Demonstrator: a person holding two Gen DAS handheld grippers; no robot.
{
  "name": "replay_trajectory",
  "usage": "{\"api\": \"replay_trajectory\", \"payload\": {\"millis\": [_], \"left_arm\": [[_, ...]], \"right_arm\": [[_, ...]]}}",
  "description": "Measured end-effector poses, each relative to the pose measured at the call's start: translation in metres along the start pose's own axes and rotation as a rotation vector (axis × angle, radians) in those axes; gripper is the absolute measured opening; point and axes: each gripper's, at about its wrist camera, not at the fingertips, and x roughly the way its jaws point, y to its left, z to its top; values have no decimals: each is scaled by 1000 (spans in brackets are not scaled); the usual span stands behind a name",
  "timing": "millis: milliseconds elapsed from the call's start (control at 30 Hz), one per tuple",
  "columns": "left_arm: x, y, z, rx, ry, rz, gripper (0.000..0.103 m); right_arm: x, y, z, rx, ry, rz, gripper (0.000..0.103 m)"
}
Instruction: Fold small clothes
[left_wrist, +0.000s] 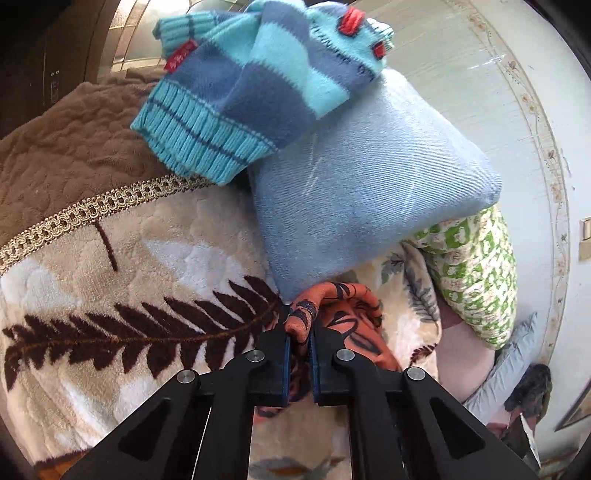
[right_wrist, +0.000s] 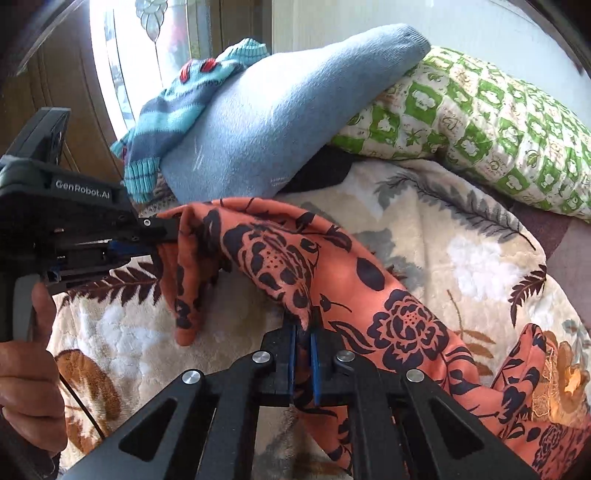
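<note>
Orange cloth (right_wrist: 332, 266) with a dark flower print lies strung across a cream blanket (right_wrist: 461, 258) patterned with brown fern leaves, and both tongs are clamped on it. The right tongs (right_wrist: 303, 332) pinch a fold of its near edge between their blue pads, jaws nearly together with only the fabric between them. The left tongs (right_wrist: 162, 236), seen from the right wrist view at the left of the cloth, grip its far end, where the fabric bunches and hangs down in a loose flap that touches the blanket. From the left wrist view the same grip shows close up: the left tongs (left_wrist: 299, 332) are drawn tight on a rolled bit of the orange cloth (left_wrist: 332, 314), which sits just in front of a pale blue pillow (left_wrist: 369, 184). A hand (right_wrist: 29, 369) holds the left tool's grip at the left edge of the right wrist view. A small knitted sweater (left_wrist: 251, 85) in blue and turquoise stripes with red spots rests on the top of the blue pillow, partly over a brown quilted cover (left_wrist: 74, 158) edged with gold braid. A green and white patterned pillow (right_wrist: 480, 129) lies beside the blue one, partly under its corner.
</note>
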Motion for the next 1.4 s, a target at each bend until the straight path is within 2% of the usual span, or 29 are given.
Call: {"api": "replay_trajectory", "payload": {"millis": [200,300,400,533,733,867,967,1067,1167,1267,1300,1400], "left_arm": [[-43,-68,-31,84,-35,-96,6],[-58,-110,-64,165,-28,-127,7],[-66,-148,-103,238,14,-160,7],[-34,-208,-170,339,111,-163,7],[55,-275,-286,483,321,-70,7],[106,-297,-355,551,440,9,6],[124,-309,-387,576,512,24,7],[127,-325,-406,620,579,15,13],[111,-335,-406,659,587,-6,22],[69,-321,-380,660,511,-58,31],[56,-313,-370,649,480,-66,40],[25,-278,-337,610,371,-37,46]], "right_arm": [[-69,-50,-19,190,-103,68,5],[-107,-86,-47,318,-143,105,5],[-138,-123,-85,433,-173,118,5],[-160,-178,-143,604,-182,144,5],[-163,-254,-251,875,-131,168,5],[-160,-288,-311,989,-67,181,10],[-166,-304,-340,1039,-54,214,11],[-181,-312,-357,1030,-54,195,11],[-200,-319,-373,1039,-73,173,11],[-226,-329,-386,1079,-119,116,12],[-236,-332,-389,1087,-136,88,13],[-259,-337,-383,1058,-193,59,23]]}}
